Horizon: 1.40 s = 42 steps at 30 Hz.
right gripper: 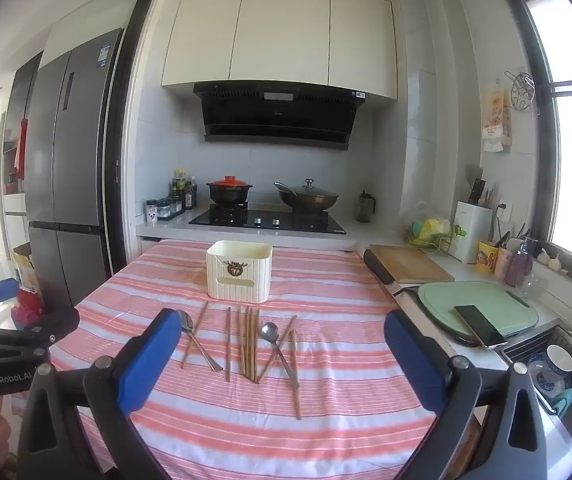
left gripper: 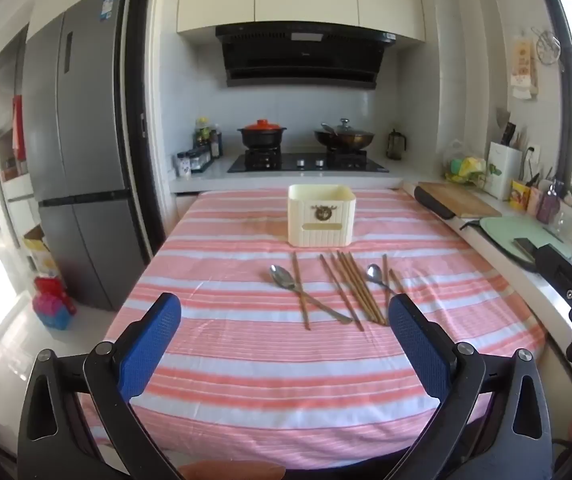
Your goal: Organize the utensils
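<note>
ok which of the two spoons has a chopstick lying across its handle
Both do. The left spoon is crossed by one lone chopstick; the right spoon lies among two.

Holder box (left gripper: 321, 216) at frame centre on the bench (left gripper: 213, 360), chopsticks (left gripper: 356, 288) fanned just below it, one spoon (left gripper: 286, 278) lower left of them, another spoon (left gripper: 374, 273) right, stove (left gripper: 306, 162) above, behind the bench

The left claw's blue pad (left gripper: 416, 344) hides chopsticks' (left gripper: 394, 280) near ends.
</note>
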Motion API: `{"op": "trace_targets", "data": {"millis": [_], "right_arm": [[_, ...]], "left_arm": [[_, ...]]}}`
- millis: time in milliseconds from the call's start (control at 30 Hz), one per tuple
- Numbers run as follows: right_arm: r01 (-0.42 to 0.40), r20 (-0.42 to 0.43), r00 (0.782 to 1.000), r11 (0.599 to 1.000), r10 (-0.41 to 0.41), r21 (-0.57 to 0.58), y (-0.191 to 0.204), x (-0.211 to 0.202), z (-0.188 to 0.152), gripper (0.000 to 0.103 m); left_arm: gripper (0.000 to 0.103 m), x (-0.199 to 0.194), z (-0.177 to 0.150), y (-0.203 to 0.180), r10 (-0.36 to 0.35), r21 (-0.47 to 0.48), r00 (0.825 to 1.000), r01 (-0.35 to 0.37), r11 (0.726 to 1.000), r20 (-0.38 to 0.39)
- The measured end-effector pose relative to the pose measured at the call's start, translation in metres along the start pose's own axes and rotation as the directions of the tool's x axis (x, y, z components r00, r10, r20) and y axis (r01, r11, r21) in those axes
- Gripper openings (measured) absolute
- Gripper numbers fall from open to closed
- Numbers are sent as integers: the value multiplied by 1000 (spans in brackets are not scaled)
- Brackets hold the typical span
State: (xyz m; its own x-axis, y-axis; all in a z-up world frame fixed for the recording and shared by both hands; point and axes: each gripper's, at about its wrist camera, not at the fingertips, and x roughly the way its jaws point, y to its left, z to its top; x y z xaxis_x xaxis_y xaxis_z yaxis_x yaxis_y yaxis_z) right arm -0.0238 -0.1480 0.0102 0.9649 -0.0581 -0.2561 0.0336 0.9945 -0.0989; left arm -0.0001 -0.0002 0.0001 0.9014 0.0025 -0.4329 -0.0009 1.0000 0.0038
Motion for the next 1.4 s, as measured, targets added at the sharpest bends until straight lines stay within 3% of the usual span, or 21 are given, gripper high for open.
{"op": "trace_targets", "data": {"millis": [1400], "right_arm": [[0,11,1000,999,0,33,-10,-9,-1,103]], "left_arm": [[103,-13,9,-6,-12,-6,1000,12,1000,1]]}}
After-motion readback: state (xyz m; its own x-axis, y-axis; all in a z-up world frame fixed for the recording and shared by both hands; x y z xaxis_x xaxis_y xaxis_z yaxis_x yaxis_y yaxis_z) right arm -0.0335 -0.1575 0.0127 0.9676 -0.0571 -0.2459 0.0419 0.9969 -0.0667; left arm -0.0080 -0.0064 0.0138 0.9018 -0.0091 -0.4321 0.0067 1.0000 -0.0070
